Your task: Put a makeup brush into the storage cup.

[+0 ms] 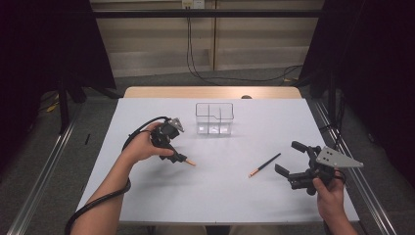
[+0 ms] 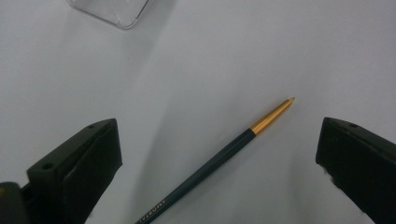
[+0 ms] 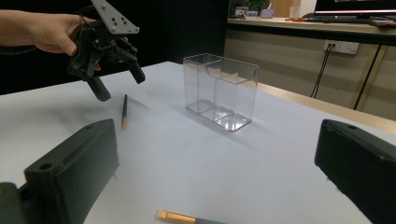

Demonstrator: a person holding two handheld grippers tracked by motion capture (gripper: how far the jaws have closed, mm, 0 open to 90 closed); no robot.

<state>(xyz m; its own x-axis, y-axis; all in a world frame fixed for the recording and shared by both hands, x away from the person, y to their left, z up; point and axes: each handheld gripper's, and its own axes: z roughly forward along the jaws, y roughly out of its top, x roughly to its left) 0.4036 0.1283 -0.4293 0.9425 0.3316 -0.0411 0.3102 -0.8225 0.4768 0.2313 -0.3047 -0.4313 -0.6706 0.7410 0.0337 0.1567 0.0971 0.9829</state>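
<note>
High view: white worktop [image 1: 161,205] centre frame. Left claw [image 1: 172,147], left of centre, released, hovering above first dark slim brush with gold ferrule [image 1: 188,162]; left gripper view shows that brush [image 2: 219,158] lying between spread jaws, untouched, gold tip toward upper right. Right claw [image 1: 293,161], lower right of frame, released, grasping nothing. Second dark gold-ferruled brush [image 1: 264,165] lying just left of it, apart. Clear plastic divided organiser box [image 1: 214,118] upright, upper centre, well apart from both brushes.
</note>
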